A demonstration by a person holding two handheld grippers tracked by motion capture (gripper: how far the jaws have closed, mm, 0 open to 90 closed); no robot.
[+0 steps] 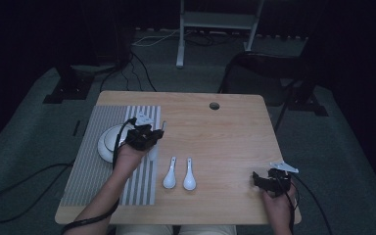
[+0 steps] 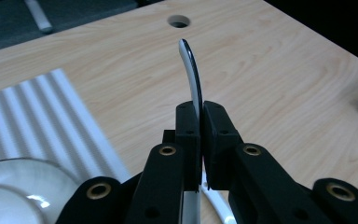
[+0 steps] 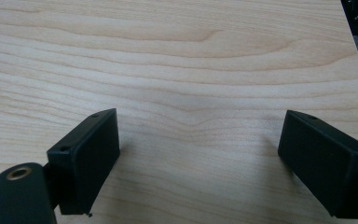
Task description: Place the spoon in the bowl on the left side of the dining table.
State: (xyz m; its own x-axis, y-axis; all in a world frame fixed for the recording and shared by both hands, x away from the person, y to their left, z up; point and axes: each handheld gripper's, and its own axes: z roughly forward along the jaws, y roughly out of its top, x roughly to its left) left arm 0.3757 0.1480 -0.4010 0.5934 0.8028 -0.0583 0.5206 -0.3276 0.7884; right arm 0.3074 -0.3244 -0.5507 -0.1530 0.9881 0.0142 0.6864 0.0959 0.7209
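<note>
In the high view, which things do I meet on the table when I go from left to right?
Striped mat → white plate → left gripper holding a spoon → two white spoons → right gripper.

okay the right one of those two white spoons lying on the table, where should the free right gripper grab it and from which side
Probably by the handle, coming straight down from above. The spoon lies flat with its wide bowl toward the person and its narrow handle pointing away, so the handle fits between the jaws best. The right gripper is open; turn it so the jaws close across the handle, clear of the left spoon.
</note>
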